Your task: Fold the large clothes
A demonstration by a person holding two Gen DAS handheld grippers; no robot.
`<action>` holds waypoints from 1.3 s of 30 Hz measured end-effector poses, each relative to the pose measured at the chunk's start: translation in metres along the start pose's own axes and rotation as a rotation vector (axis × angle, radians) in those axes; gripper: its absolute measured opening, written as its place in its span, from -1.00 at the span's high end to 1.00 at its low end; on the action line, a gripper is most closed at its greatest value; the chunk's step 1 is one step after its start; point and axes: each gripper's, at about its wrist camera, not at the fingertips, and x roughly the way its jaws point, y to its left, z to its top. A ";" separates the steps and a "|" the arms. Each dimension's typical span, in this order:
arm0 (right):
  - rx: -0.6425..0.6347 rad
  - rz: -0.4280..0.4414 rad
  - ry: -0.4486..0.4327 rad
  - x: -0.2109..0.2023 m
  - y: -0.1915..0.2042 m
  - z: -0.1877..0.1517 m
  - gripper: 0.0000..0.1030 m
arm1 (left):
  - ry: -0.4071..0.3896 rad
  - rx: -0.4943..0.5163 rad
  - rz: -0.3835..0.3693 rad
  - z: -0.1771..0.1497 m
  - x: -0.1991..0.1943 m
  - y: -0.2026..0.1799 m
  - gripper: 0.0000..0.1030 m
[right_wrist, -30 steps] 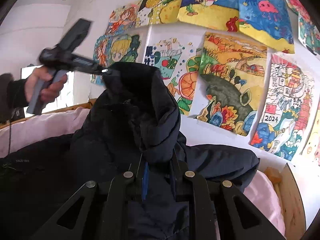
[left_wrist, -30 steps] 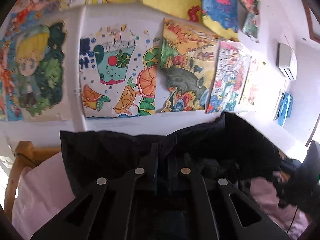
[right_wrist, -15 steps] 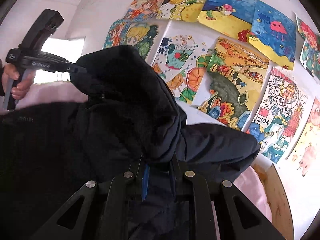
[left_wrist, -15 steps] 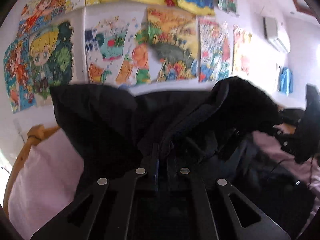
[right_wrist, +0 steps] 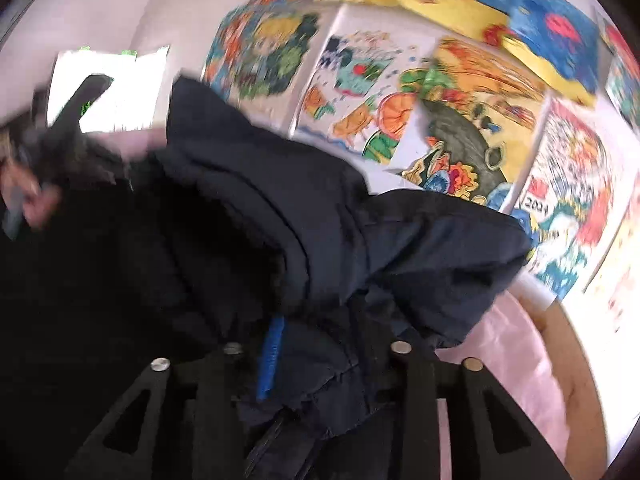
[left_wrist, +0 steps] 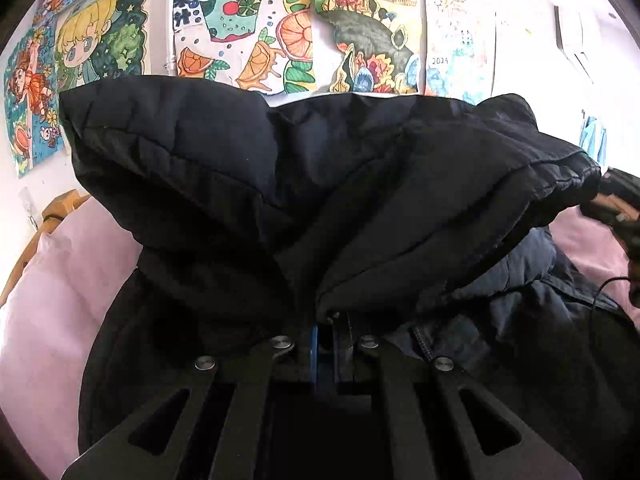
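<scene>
A large black padded jacket (left_wrist: pixel 320 184) lies bunched on a pink bed sheet (left_wrist: pixel 52 312). My left gripper (left_wrist: pixel 326 320) is shut on a fold of the jacket, which bulges up over its fingers. In the right wrist view the jacket (right_wrist: pixel 280 240) fills the left and middle, blurred by motion. My right gripper (right_wrist: pixel 316 344) has its jaws spread wider, with jacket fabric still lying between them. The left gripper (right_wrist: pixel 68 120) and the hand holding it show at the far left of that view. The right gripper's body (left_wrist: pixel 616 200) shows at the right edge of the left wrist view.
A wall of colourful children's drawings (left_wrist: pixel 248 28) stands right behind the bed. A wooden bed frame (right_wrist: pixel 576 364) curves round the sheet at the right, and its other end (left_wrist: pixel 60 208) shows at the left. A bright window (right_wrist: pixel 112 80) is at the far left.
Both grippers have come down towards the bed with the jacket. The right gripper's jaws have spread apart and its view has swung, blurring. The left gripper stays shut on the fabric.
</scene>
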 end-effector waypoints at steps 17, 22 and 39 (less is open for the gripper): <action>0.046 0.039 0.067 0.046 0.024 0.041 0.37 | 0.047 -0.046 -0.038 0.013 0.010 0.013 0.93; -0.017 -0.020 0.131 0.094 0.032 0.020 0.37 | 0.083 -0.095 -0.064 0.017 0.035 0.029 0.93; -0.010 0.015 0.131 0.090 0.030 0.014 0.32 | -0.113 -0.207 -0.077 0.046 -0.076 0.047 0.05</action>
